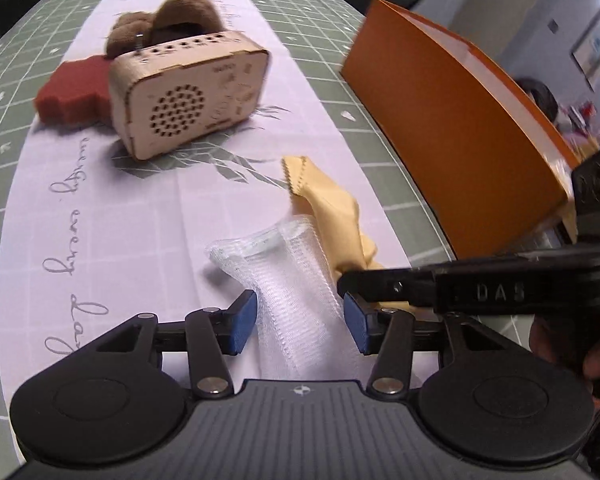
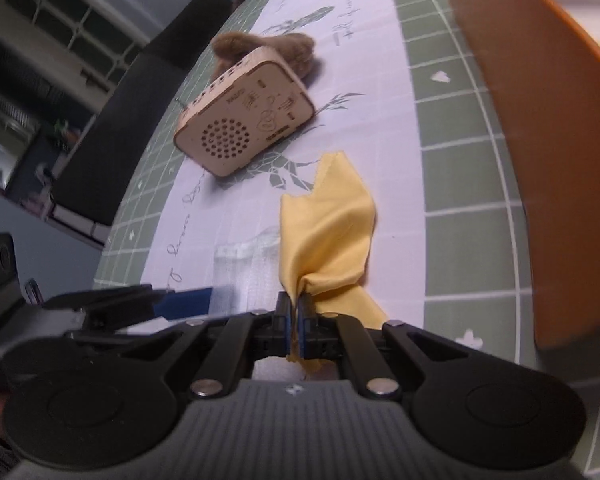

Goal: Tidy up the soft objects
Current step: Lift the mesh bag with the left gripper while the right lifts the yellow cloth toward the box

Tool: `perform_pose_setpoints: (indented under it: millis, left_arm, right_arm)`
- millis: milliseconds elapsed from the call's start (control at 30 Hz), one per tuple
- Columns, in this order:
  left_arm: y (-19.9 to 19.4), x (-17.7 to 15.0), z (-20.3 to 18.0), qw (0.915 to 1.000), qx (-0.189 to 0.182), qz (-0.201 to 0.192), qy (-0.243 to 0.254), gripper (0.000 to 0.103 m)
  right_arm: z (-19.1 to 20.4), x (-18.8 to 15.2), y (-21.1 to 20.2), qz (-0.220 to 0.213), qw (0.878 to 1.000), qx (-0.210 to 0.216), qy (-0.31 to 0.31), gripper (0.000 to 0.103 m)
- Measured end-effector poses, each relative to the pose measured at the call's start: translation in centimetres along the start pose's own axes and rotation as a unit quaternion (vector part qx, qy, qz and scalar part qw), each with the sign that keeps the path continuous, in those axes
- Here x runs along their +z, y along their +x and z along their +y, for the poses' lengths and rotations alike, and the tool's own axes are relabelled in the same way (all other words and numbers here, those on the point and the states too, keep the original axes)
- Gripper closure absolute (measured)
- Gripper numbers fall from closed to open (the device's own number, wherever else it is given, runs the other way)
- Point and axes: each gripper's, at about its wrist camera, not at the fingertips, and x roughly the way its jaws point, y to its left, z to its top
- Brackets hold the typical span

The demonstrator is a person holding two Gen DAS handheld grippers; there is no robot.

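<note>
Closest in, the right gripper (image 2: 296, 322) is pinched tight on one end of the yellow cloth (image 2: 332, 216), with the rest trailing out toward the orange box (image 2: 540, 160). Right next to it the left gripper (image 1: 300, 320) has its fingers spread wide around the white mesh (image 1: 296, 280), not squeezing it. The mesh is touching the cloth. Further out, the wooden speaker (image 1: 188, 96) sits on the runner (image 1: 100, 220), with a brown plush (image 1: 180, 16) behind it and a red sponge (image 1: 72, 88) beside it. Looks like early days to me: nothing visibly in the box, and the plush and sponge look untouched.
</note>
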Motion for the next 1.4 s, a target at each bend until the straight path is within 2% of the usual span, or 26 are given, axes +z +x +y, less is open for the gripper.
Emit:
perform_pose_setpoints:
  millis: [67,133,300,533,600,833,967,1067,1133,1200,1233,1267,1300,1400]
  left_arm:
    - [0.0,-0.4,-0.9,0.9994,-0.004,0.008,0.034,0.035]
    - [0.0,-0.7,-1.6,0.9984,-0.004,0.013,0.055,0.034]
    - [0.2,-0.9,-1.8,0.9989,0.0,0.011,0.045,0.03]
    - [0.4,-1.0,-2.5,0.9988,0.016,0.011,0.044,0.028]
    - [0.8,-0.6,-2.8,0.999,0.019,0.016,0.039,0.014]
    - [1.8,0.0,-4.6,0.9977,0.045,0.032,0.037,0.013]
    - [2.5,-0.4,-6.4,0.992,0.091,0.036,0.08,0.014]
    - [2.7,-0.7,-7.0,0.9897,0.107,0.028,0.091,0.024]
    - [2.6,-0.7,-7.2,0.9895,0.103,0.025,0.098,0.032]
    - [2.4,-0.8,-7.5,0.9893,0.101,0.021,0.103,0.053]
    - [2.3,-0.9,-7.7,0.9892,0.099,0.017,0.107,0.06]
    - [2.2,-1.0,-7.8,0.9889,0.099,0.013,0.11,0.077]
    - [2.2,-1.1,-7.8,0.9885,0.101,0.01,0.113,0.087]
    - [1.9,-1.6,-7.7,0.9881,0.1,-0.005,0.116,0.097]
  right_arm:
    - [-0.8,-0.4,-0.3,-0.006,1.0,0.013,0.027,0.102]
    - [-0.9,-0.8,-1.0,-0.017,0.999,0.007,0.031,0.102]
    - [-0.7,-2.1,-3.2,-0.045,0.998,-0.038,0.014,0.102]
    - [-0.4,-5.4,-5.6,-0.077,0.992,-0.098,-0.01,0.102]
    - [-0.4,-6.2,-5.4,-0.072,0.991,-0.11,-0.018,0.102]
    - [0.4,-8.2,-4.7,-0.078,0.991,-0.098,-0.055,0.102]
    - [0.2,-8.4,-4.6,-0.082,0.99,-0.095,-0.056,0.102]
    - [0.2,-8.6,-4.6,-0.084,0.99,-0.094,-0.061,0.103]
    - [0.3,-8.7,-4.6,-0.085,0.99,-0.093,-0.064,0.103]
    - [0.2,-8.7,-4.7,-0.085,0.99,-0.089,-0.062,0.103]
    - [0.2,-8.6,-4.7,-0.085,0.991,-0.088,-0.062,0.103]
    - [0.2,-8.6,-4.7,-0.085,0.99,-0.089,-0.063,0.103]
    - [0.3,-8.6,-4.7,-0.085,0.99,-0.09,-0.066,0.103]
    - [0.5,-8.6,-4.6,-0.085,0.989,-0.097,-0.078,0.103]
